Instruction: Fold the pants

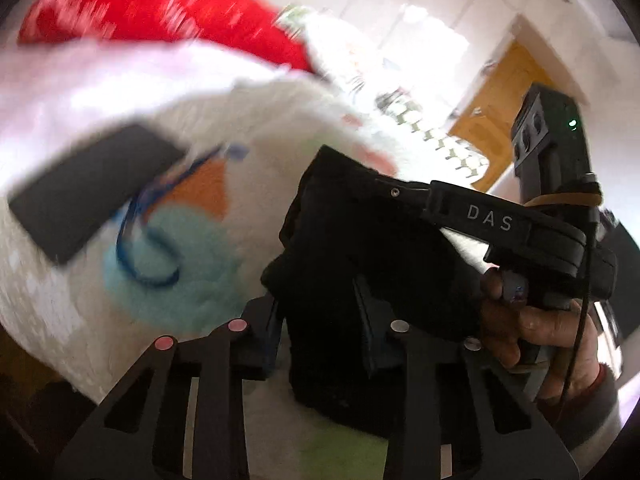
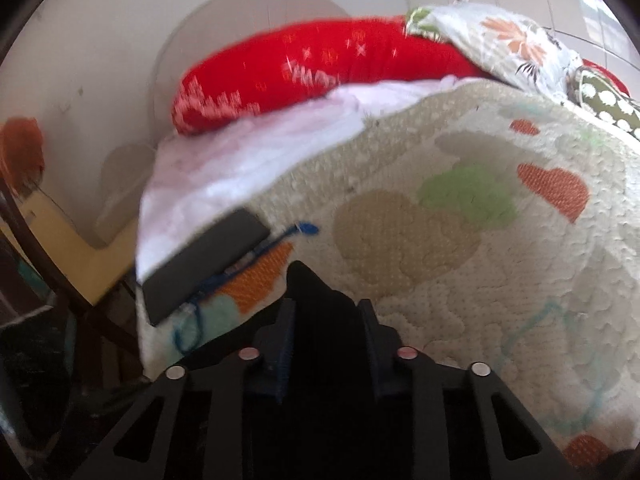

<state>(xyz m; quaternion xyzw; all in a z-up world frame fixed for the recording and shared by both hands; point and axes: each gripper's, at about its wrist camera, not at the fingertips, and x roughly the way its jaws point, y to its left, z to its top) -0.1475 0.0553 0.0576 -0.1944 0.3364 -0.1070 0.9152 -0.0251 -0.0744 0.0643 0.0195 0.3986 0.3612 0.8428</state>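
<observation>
Both grippers up over the bed [image 2: 500, 272], each gripping the black pants [image 1: 360, 264].

Left gripper [image 1: 324, 312]: fingers narrow, closed on a bunch of dark cloth that rises between them and hangs below. Right gripper [image 2: 326, 320]: fingers likewise narrow, with black cloth filling the gap and peaking just beyond the tips. In the left view the right gripper comes in from the right side, its tip buried in the same bundle, with the person's hand [image 1: 536, 328] on its grip.

Pants are held in the air, bunched, not spread on the bed. No clear fold line visible; the cloth is too dark to read seams or legs.

Other items: flat black device [image 2: 208, 260] and blue cord [image 2: 256, 256] lying near the bed edge; red pillow [image 2: 312, 68] at the far end.

Judgement: a lift-and-carry stage within a fold, probably bringing one end over. Next move calls for lowering the held edge evenly onto open blanket, away from device and cord, then letting go.
</observation>
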